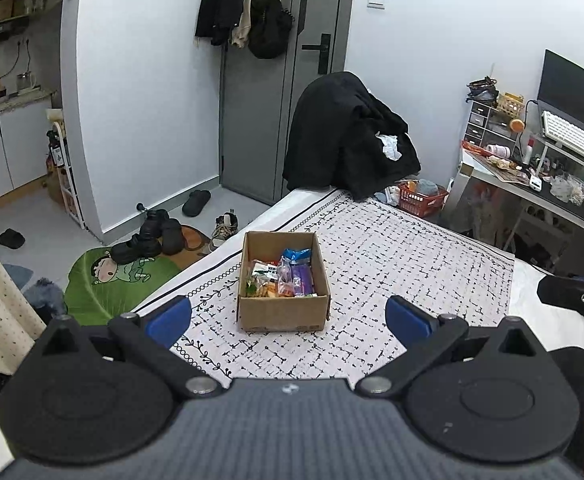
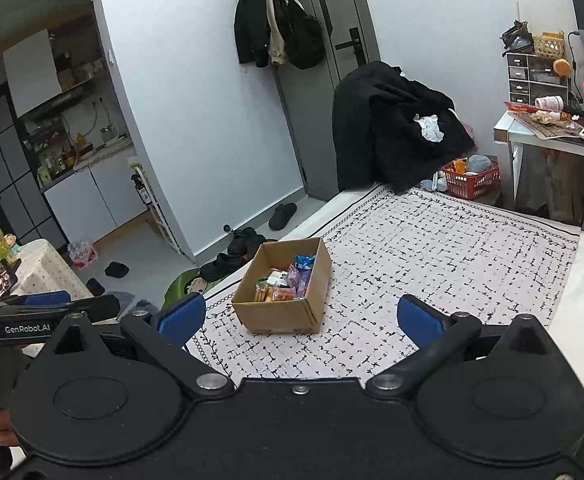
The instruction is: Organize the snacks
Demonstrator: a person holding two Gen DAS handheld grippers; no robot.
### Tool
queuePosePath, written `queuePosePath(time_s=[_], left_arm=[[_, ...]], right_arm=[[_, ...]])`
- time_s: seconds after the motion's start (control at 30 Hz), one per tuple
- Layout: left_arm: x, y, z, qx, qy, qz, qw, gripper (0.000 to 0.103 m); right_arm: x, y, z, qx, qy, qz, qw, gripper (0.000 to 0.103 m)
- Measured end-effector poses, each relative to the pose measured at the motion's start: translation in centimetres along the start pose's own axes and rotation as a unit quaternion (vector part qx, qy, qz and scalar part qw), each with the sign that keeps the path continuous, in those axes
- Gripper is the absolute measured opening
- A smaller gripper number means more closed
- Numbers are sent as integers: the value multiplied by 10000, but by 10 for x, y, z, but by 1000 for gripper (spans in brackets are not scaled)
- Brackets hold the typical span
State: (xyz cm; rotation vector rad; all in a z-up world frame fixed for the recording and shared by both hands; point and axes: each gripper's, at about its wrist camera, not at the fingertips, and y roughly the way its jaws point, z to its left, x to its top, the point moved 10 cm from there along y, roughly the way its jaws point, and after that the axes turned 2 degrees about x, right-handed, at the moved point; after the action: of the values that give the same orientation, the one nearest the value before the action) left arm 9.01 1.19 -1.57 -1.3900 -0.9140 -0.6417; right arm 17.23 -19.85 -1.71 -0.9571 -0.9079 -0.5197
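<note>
- Bedroom clutter frames the scene: a patterned cloth [image 1: 392, 264] covers the bed, and on it sits the cardboard box [image 1: 283, 312], open at the top, toward the cloth's left edge.
- Inside the box lie the snacks [image 1: 281, 276]: several small packets, among them a purple one, a blue-and-white one and some orange ones. They lie loosely piled rather than in rows, and an exact count is not possible.
- No snack shows on the cloth outside the box in either view.
- Judging from that, the gathering looks finished or nearly so; what may remain is tidying the packets inside or moving the box, though the pictures cannot settle which.
- Left gripper [image 1: 287, 318] hovers just short of the box, its 2 blue pads spread wide apart and holding nothing.
- Right gripper [image 2: 302, 318] hangs to the right of the box, also spread wide and empty.
- Farther out, a black coat [image 1: 348, 140] is draped at the bed's far end, with a red basket [image 2: 470, 180] beyond it.
- Shoes [image 1: 159, 236] lie by a grey door [image 1: 259, 112], and a crowded desk [image 2: 552, 132] stands on the right.
</note>
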Motion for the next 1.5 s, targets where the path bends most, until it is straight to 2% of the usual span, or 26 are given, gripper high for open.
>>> queuePosePath(time_s=[0.27,0.63,1.5], left_arm=[[-4,-16,2,-19,105,-77,9999,103],[-8,-27,8,-106,10,-94,9999,103],[-16,-20,4,-226,-5,14,9997,103]], right_arm=[[-3,-14,-2,-7,-45,-75,10000,103],[-7,-19,-2,-19,-89,-75,9999,103],[-13,-13,6,-66,-238,136,9996,103]])
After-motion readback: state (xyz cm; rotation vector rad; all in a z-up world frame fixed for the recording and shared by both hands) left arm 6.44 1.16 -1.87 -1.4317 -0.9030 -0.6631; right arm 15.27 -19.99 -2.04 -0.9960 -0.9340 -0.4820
